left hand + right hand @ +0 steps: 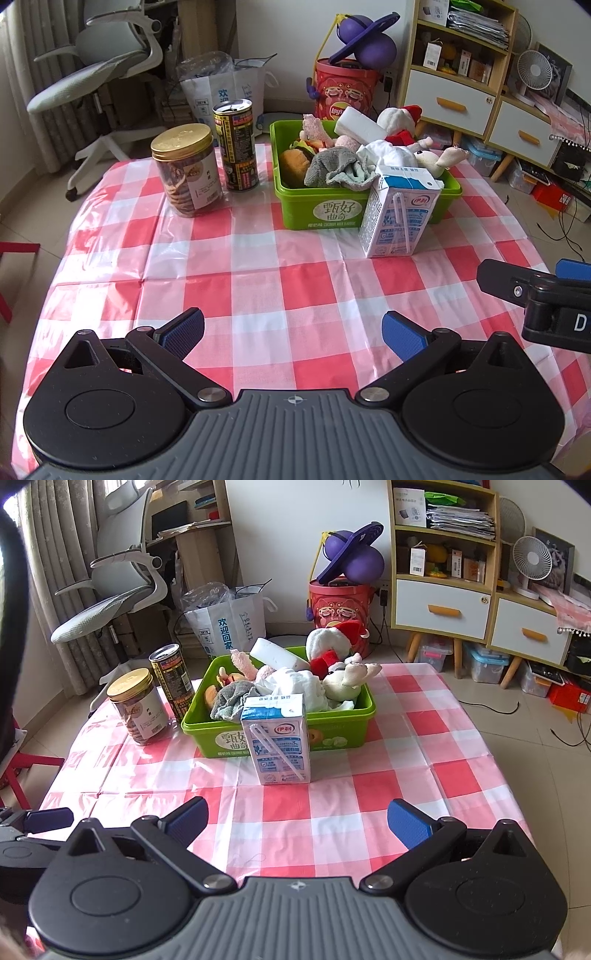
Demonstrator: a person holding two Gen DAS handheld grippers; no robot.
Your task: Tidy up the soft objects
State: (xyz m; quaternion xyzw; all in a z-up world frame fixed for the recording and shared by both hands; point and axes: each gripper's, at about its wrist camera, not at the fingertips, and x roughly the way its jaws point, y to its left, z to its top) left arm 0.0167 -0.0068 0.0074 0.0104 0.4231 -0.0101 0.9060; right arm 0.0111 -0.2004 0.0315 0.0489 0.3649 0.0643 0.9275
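Observation:
A green plastic bin [295, 206] [332, 734] stands at the far side of the checked table. It is piled with soft things: a grey cloth [332, 166] [232, 698], a white cloth [295, 683], a Santa plush [399, 122] [332, 642], a cream plush animal [347, 677], a plush burger [293, 162] and a white foam block [358, 125] [275, 653]. My left gripper [293, 334] is open and empty above the near table. My right gripper [297, 825] is open and empty too; it shows at the right edge of the left wrist view [535, 291].
A milk carton [399, 214] [277, 738] stands upright in front of the bin. A gold-lidded cookie jar [186, 170] [138, 705] and a tall black can [238, 144] [173, 679] stand left of the bin. An office chair, bags and shelves lie beyond the table.

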